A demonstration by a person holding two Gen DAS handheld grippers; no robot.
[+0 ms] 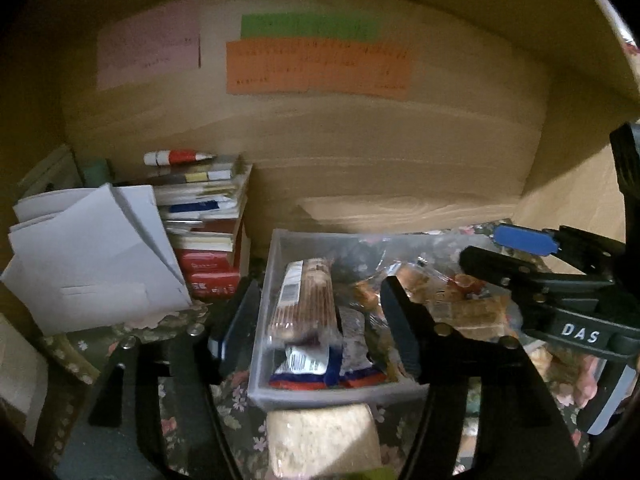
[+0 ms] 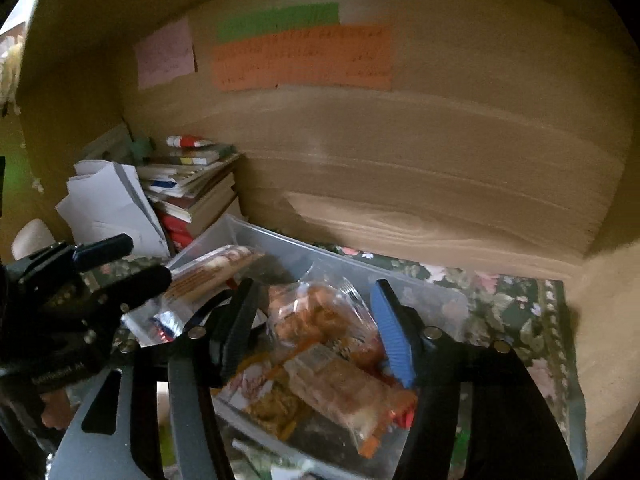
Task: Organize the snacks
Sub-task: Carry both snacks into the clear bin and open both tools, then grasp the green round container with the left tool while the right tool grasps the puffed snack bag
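Here the biscuit pack (image 1: 304, 300) lies in the clear bin (image 1: 280, 240) on the bench, long axis running away from the left gripper (image 1: 316, 316), whose jaws are spread astride the bin's left wall, gripping nothing. Likely light, crinkly, brittle inside: take it mid-length across the width. Right gripper (image 2: 316, 332) jaws are spread beside a bagged snack (image 2: 320, 316), seemingly not pinching.

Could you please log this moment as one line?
scene: clear bin of snack packs on floral cloth | left gripper: open over biscuit pack | right gripper: open over bagged snacks

Dim wooden alcove (image 1: 360, 152), floral cloth (image 2: 512, 304), coloured paper notes (image 1: 316, 68) above.
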